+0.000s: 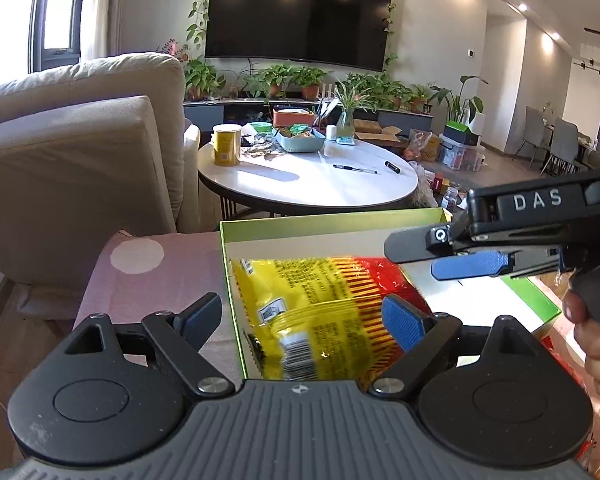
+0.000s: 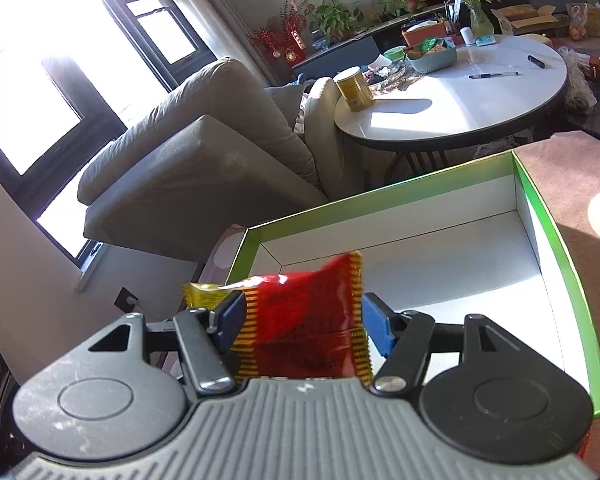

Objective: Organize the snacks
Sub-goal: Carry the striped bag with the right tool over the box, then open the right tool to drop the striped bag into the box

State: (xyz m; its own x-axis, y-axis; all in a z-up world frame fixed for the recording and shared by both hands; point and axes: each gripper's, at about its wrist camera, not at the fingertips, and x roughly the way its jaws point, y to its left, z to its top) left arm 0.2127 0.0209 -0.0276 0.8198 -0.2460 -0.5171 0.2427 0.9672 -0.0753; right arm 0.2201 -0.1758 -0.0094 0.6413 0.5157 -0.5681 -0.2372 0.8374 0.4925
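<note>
Your right gripper (image 2: 302, 320) is clamped on the red end of a yellow-and-red snack bag (image 2: 304, 320), its blue pads pressing both sides of the packet. The bag hangs over the near-left corner of the green-rimmed white box (image 2: 556, 236), and from the left wrist view it lies across that corner, though you cannot tell whether it touches the floor of the box. Your left gripper (image 1: 304, 318) stands with its jaws apart around the bag's yellow part, and its pads seem clear of the wrapper. The box sits on a pinkish cloth (image 1: 156, 280).
</note>
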